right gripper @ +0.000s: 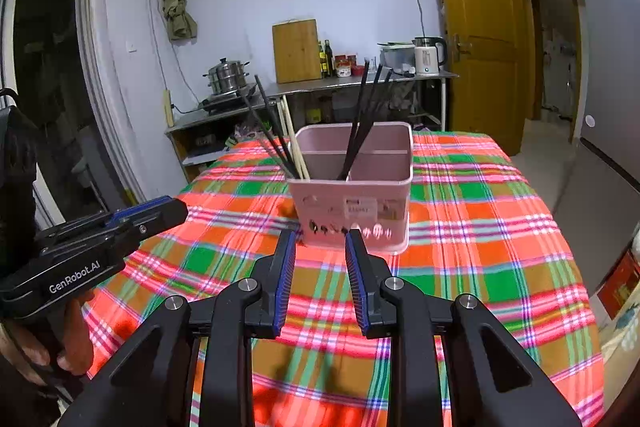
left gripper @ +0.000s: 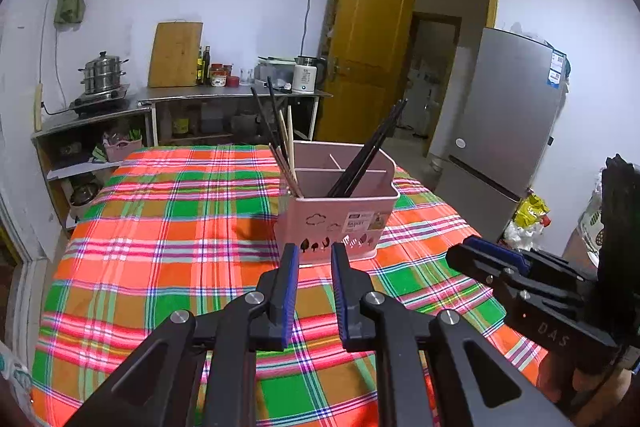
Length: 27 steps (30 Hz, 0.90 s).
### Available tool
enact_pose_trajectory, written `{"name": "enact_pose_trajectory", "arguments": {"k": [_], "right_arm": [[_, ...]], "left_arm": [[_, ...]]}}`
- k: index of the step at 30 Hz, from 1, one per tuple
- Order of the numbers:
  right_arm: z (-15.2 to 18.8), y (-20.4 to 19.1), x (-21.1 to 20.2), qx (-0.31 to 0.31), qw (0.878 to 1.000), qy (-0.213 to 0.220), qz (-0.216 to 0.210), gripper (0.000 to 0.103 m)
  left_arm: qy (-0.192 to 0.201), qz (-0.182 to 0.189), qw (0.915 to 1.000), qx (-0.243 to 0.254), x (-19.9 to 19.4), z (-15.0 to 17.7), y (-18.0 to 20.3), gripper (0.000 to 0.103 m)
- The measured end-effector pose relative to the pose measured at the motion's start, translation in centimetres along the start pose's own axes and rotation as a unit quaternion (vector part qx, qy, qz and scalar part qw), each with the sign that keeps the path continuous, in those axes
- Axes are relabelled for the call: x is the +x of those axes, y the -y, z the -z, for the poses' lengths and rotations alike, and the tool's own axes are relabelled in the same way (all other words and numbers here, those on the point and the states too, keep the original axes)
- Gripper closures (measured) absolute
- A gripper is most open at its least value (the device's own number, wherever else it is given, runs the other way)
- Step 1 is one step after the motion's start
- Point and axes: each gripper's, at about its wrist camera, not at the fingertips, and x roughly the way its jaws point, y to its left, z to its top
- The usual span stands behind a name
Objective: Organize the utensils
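Chopsticks are standing in a pink plastic caddy [left gripper: 336,215] that is sitting on the plaid tablecloth [left gripper: 168,227], towards the far middle of the table. This caddy is boxy with rounded corners and thin inner walls splitting it into compartments; small cut-out shapes and a paper label are showing on its near face. A bundle of slim black chopsticks [left gripper: 370,151] is leaning to the right out of the right-hand compartment, while a mixed bunch of black and pale wooden chopsticks [left gripper: 282,143] is leaning out over the left rim. The cloth is looking soft and woven, checked in orange, green, pink and white.

The left gripper [left gripper: 314,259] is hovering low over the cloth just short of the caddy's base, pointing straight at it. Its black fingers with ribbed blue pads [left gripper: 290,291] are standing a modest gap apart, with nothing between them. The right gripper [right gripper: 320,247] is hovering in the same pose beside it, also aimed at the caddy's near face, its jaws parted and holding nothing. In the right wrist view, a bare hand [right gripper: 44,343] is wrapping around the left tool's handle at the lower left.
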Motion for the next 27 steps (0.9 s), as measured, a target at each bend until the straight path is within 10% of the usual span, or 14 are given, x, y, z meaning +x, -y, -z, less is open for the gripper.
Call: {"name": "enact_pose_trajectory", "arguments": {"k": [27], "right_arm": [[6.3, 0.1, 0.1, -0.014, 1.000, -0.009, 0.021, 0.073]], "left_arm": [[-0.001, -0.016, 0.9998, 0.012, 1.4, 6.6, 1.6, 0.087]]}}
